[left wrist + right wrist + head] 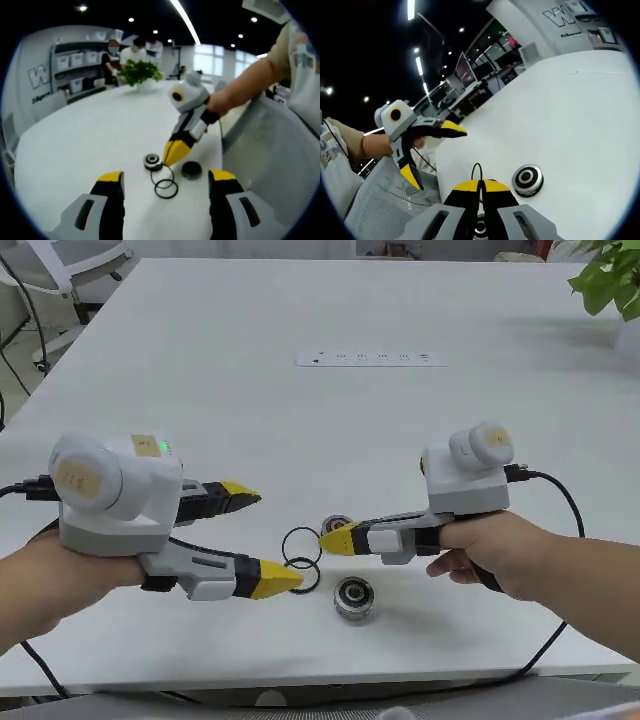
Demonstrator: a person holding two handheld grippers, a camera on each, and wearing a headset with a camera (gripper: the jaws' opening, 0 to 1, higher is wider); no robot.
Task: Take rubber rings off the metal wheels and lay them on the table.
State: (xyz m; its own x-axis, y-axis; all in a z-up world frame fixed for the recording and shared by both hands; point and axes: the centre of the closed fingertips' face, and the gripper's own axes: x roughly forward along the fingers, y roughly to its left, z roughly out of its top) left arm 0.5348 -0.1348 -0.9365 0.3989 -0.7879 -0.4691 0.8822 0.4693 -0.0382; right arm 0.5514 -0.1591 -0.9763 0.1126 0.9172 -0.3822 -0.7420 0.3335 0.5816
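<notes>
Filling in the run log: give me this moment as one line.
left gripper open | right gripper shut on rubber ring | second ring flat on table | near wheel, far wheel beside rings

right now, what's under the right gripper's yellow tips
A thin black rubber ring pokes out between the right gripper tips, and part of a round metal wheel shows beneath. The rest of that wheel is covered.

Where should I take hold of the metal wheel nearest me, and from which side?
Grip the metal wheel across its round outer rim with the left gripper, fingers on opposite sides. It lies flat with the hub up, so coming down from above looks best. The right gripper, shut on a rubber ring, sits just beyond it, so stay on the near side.
</notes>
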